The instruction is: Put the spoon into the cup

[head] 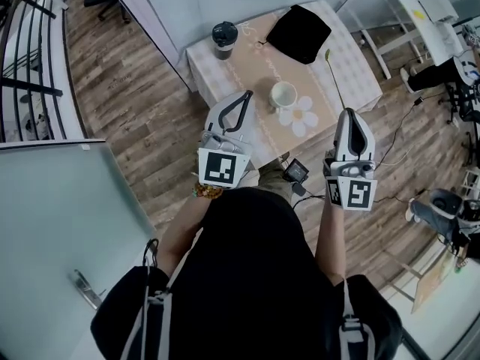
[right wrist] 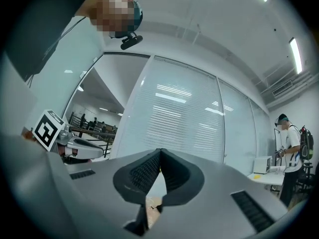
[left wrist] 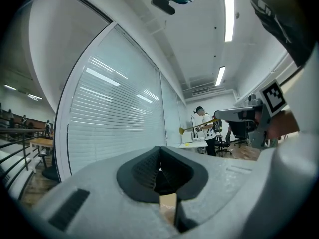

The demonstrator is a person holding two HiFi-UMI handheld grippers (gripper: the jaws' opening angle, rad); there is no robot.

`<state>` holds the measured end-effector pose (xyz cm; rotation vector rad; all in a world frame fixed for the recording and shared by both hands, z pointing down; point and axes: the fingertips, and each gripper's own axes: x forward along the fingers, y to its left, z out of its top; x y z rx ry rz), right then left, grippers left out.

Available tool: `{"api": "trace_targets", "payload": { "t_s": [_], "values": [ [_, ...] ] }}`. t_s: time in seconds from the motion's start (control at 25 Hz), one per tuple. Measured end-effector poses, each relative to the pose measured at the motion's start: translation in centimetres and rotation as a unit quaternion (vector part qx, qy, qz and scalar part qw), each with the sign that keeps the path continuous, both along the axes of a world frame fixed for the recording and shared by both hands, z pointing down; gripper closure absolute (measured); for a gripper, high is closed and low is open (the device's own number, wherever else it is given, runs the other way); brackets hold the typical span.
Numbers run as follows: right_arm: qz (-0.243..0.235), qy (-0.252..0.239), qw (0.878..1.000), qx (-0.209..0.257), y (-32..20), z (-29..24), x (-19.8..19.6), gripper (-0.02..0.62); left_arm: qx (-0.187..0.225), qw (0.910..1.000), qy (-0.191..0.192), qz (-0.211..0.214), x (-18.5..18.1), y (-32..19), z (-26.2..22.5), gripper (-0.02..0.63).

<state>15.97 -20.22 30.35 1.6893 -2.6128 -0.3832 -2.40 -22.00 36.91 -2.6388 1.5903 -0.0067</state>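
Currently the right gripper (head: 346, 112) pinches the thin spoon (head: 334, 79) by one end, jaws closed on it. The left gripper (head: 248, 94) is closed and empty. A white cup (head: 283, 94) stands on the table (head: 361, 81) between them.

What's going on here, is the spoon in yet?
Not yet. A person stands at the table with a gripper in each hand. The right gripper is shut on the spoon, which sticks out ahead of it, to the right of the cup. The left gripper is shut and empty. The cup stands upright on the table.
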Motion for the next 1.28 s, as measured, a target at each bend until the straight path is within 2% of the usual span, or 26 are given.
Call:
{"api": "trace_targets", "payload": {
  "t_s": [0.16,0.36,0.6,0.72,0.88,1.08,1.28],
  "values": [
    [-0.018,0.008,1.000,-0.004,-2.4,1.1,0.1,0.589,-0.001,0.9999,0.001,-0.013,0.1,-1.7,0.6,0.589],
    [-0.027,0.020,0.999,-0.014,-4.2,2.7,0.2,0.589,-0.002,0.9999,-0.014,-0.001,1.3,-2.6,1.4,0.589],
    [-0.031,0.066,0.997,-0.038,-4.5,5.8,-0.5,0.588,-0.007,0.9998,-0.017,0.008,1.7,-2.6,2.5,0.589],
    [-0.038,0.067,0.996,-0.051,-4.7,6.9,-1.1,0.589,-0.010,0.9998,-0.017,0.008,1.5,-2.4,2.9,0.589],
    [-0.053,0.068,0.995,-0.044,-5.2,7.9,-1.6,0.588,-0.009,0.9997,-0.020,0.009,1.3,-2.8,3.1,0.589],
    [-0.055,0.096,0.990,-0.081,-5.5,11.1,-1.4,0.588,-0.016,0.9996,-0.020,0.013,1.3,-2.7,3.5,0.589],
    [-0.051,0.104,0.987,-0.114,-6.3,13.9,-1.3,0.588,-0.017,0.9996,-0.019,0.016,1.2,-2.9,3.7,0.589]
  ]
}}
